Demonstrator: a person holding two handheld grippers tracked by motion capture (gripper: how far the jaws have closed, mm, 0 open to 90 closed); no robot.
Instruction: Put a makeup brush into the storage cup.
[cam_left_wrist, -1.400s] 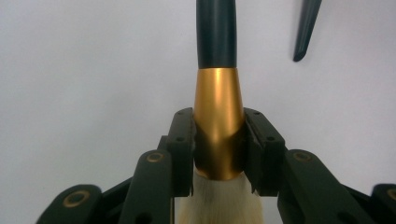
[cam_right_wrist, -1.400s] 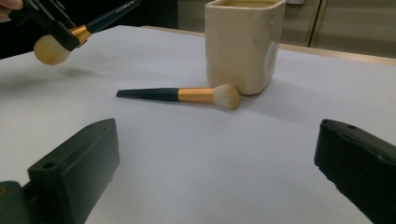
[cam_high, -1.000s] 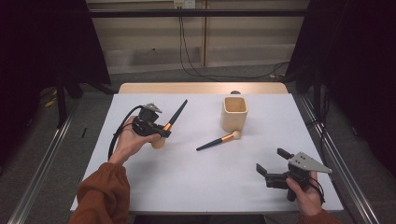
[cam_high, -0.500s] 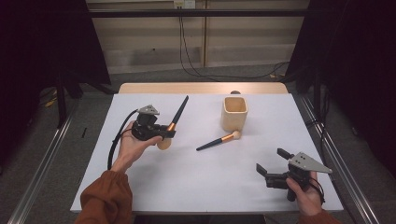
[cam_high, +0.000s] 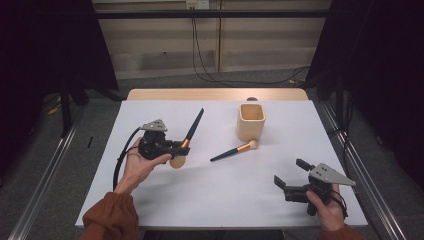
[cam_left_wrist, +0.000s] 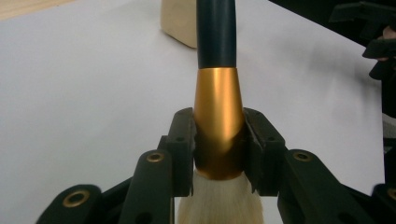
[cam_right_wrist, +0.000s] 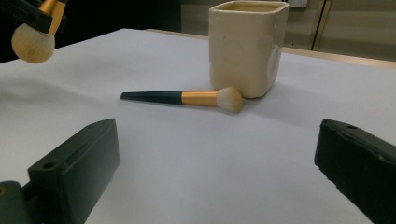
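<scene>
My left gripper is shut on the gold ferrule of a large makeup brush; its dark handle points up and away, its pale bristle head hangs below the jaws. In the left gripper view the pads clamp the large brush on both sides. A smaller brush lies flat on the white table, its bristles touching the cream square cup. My right gripper rests open at the table's front right. In the right gripper view the small brush and cup lie ahead, between the spread jaws.
A light wooden strip borders the table's far edge. Metal rails run along the floor on both sides. A black cable loops from the left gripper over the person's hand.
The left hand has carried the large brush to the right, closer to the table's middle. The right gripper has stayed put.
</scene>
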